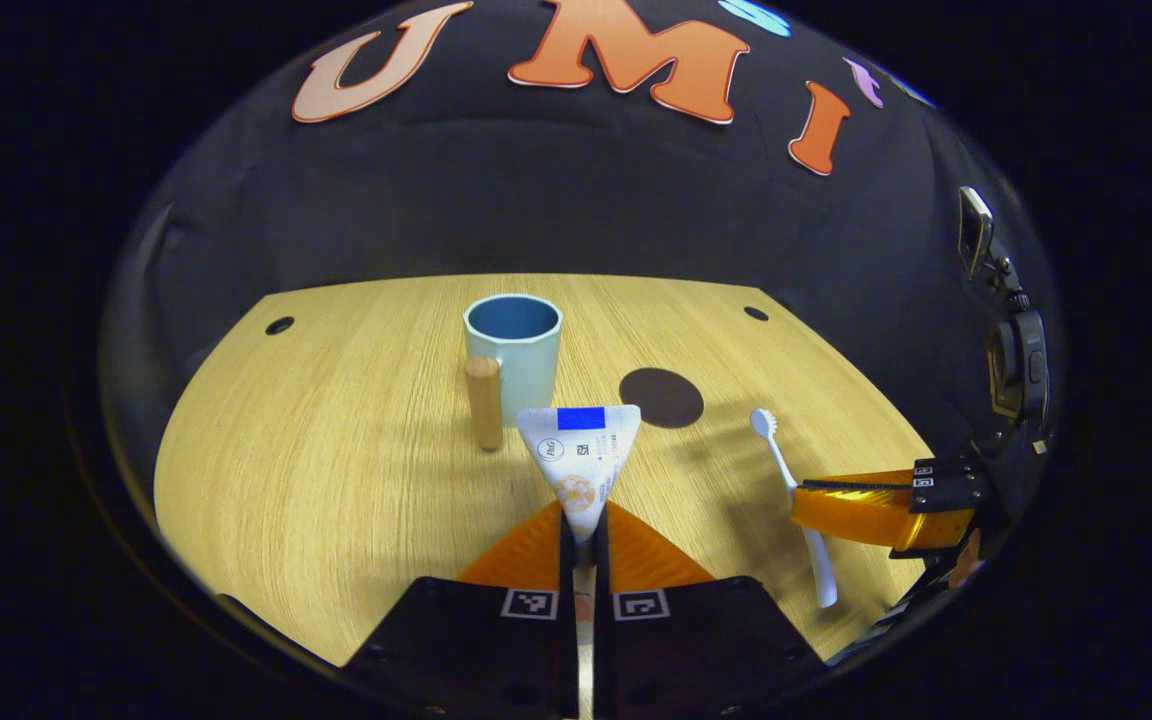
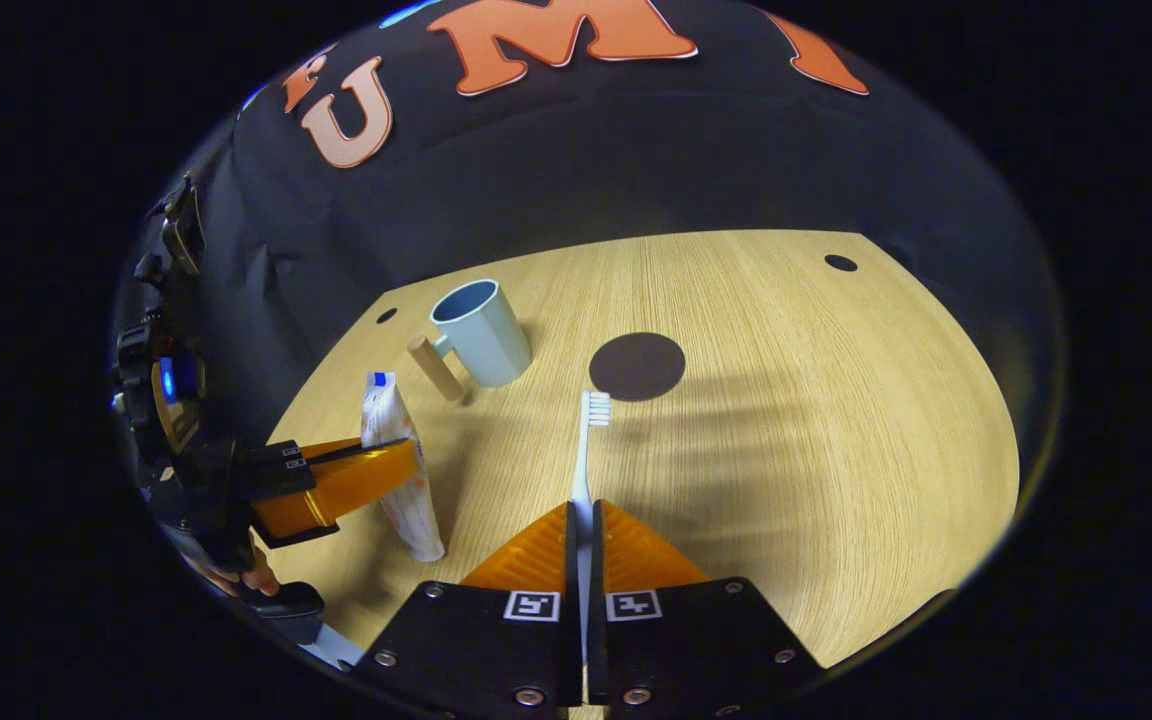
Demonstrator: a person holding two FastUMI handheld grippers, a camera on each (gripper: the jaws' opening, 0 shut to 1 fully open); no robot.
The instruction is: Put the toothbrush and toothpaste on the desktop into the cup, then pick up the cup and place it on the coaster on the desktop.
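**Ahead of both grippers: the cup, toothpaste nearer its mouth**

Beyond the left gripper (image 1: 584, 535), clenched on the toothpaste (image 1: 581, 455), the cup (image 1: 513, 355) stands just past the tube's crimped end. The right gripper (image 2: 583, 525) grips the toothbrush (image 2: 586, 450), long axis pointing far toward the coaster (image 2: 637, 366); the cup lies far-left.

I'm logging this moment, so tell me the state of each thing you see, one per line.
Toothpaste: held upright, clamped in the left gripper.
Toothbrush: gripped by the right gripper, bristle end pointing away.
Cup: upright on the desk, empty, handle toward the camera.
Coaster: flat on the desk, nothing on it.
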